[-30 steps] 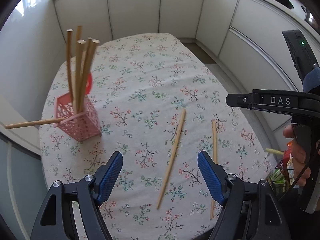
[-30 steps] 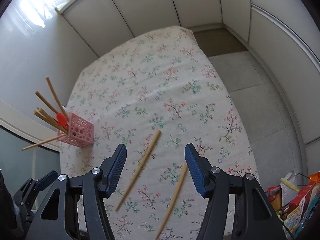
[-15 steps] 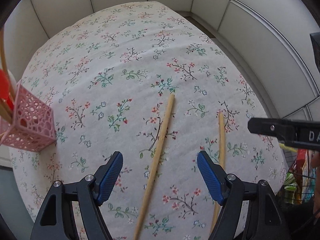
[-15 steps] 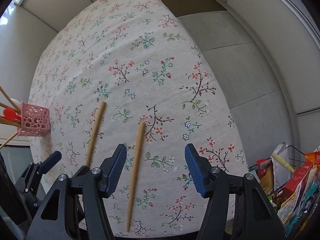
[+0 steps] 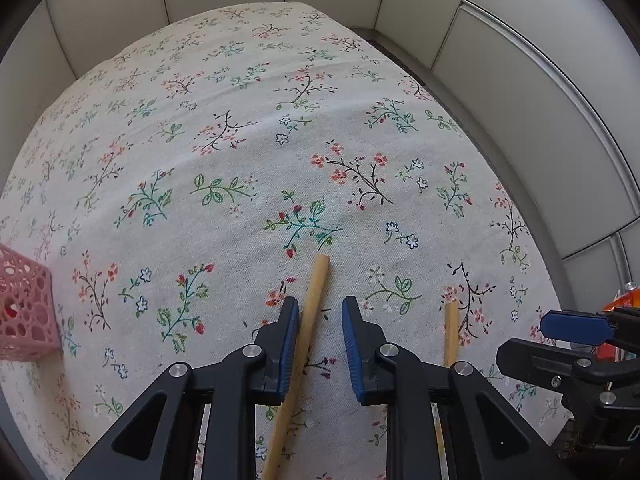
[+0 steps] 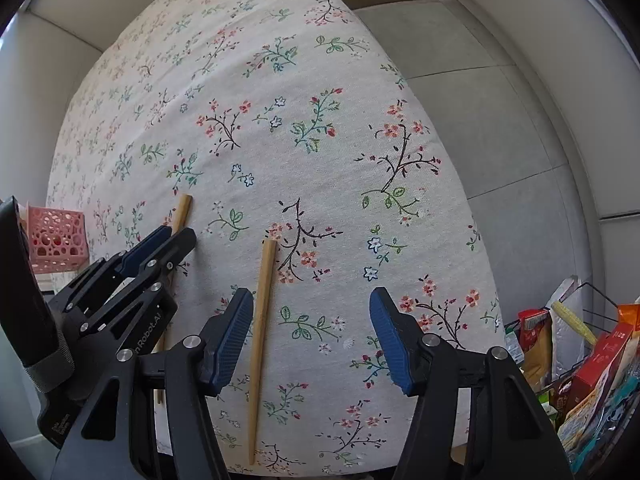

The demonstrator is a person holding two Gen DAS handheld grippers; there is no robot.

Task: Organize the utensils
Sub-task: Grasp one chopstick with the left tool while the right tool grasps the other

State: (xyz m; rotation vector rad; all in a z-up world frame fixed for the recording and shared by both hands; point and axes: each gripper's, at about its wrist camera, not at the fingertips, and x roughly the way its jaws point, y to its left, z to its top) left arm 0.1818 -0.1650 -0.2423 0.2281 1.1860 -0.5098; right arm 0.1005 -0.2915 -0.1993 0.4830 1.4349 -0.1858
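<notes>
Slippage was the risk: the left gripper [image 5: 320, 344], half-closed around one chopstick [image 5: 308, 320] lying flat on the desk [image 5: 240, 140], could roll it away, while the right gripper [image 6: 312, 336] stood wide open beside the other chopstick [image 6: 262, 304].

Tablecloth [image 5: 240, 128] was off-white with a red, green and blue floral sprig print. Both chopsticks [image 5: 308, 312] [image 6: 262, 304] were tan wood. Holder [image 6: 56, 236] was pink, perforated. Gripper pads [image 5: 289, 344] were blue with black frames. Wall panels [image 5: 520, 92] were pale grey.

Two chopsticks [image 6: 262, 312] on tablecloth [image 6: 280, 120]; holder [image 6: 56, 238] far left.
</notes>
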